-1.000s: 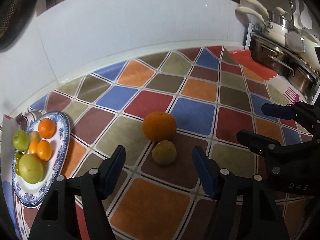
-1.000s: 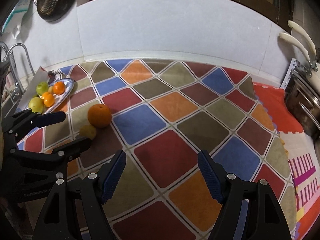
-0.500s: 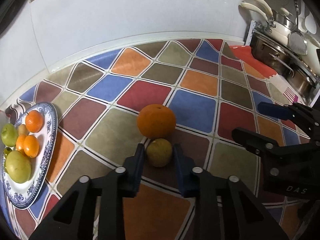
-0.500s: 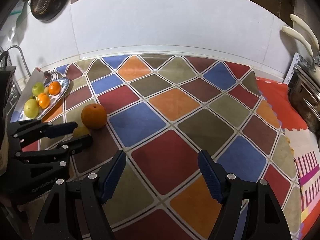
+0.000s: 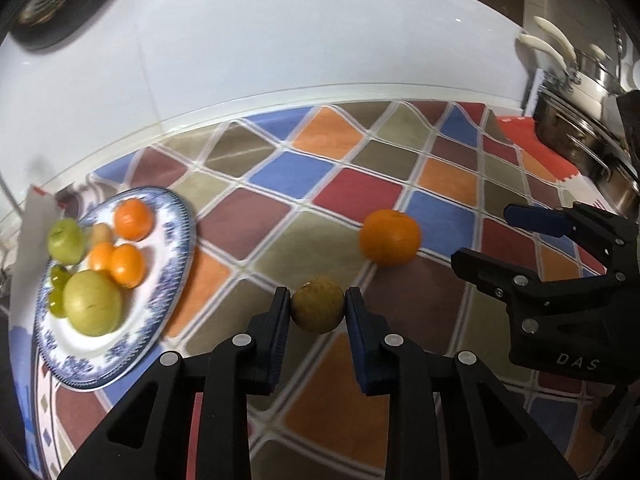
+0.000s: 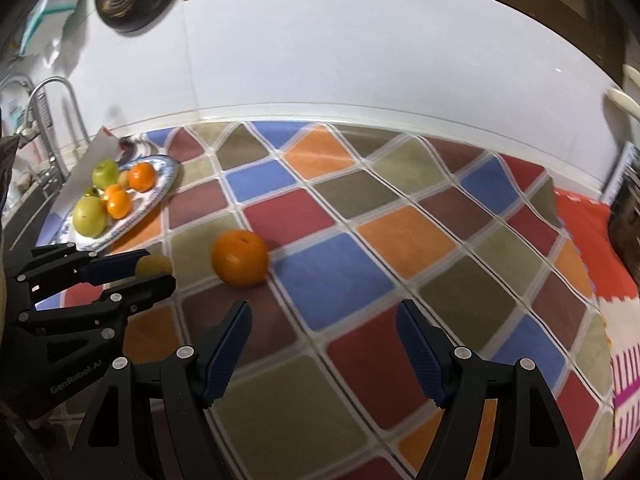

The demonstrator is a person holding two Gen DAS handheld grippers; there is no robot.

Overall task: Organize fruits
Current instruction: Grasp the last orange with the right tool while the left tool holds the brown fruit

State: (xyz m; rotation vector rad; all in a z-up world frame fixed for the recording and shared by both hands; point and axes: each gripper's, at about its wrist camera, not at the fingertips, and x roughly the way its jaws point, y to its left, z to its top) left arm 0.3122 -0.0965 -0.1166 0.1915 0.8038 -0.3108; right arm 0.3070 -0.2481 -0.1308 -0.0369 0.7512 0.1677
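My left gripper is shut on a small yellow-brown fruit and holds it over the checked mat; it also shows in the right wrist view. A large orange lies on the mat just beyond it to the right, and shows in the right wrist view. A blue-rimmed plate at the left holds green apples, small oranges and grapes. My right gripper is open and empty, near the orange, and shows at the right of the left wrist view.
The counter is covered by a colourful checked mat against a white wall. Steel pots stand at the far right. A tap and sink are at the far left behind the plate.
My left gripper closed on the small yellow-brown fruit and lifted it, swinging left toward the plate. The right gripper stayed open and moved a little closer to the orange.
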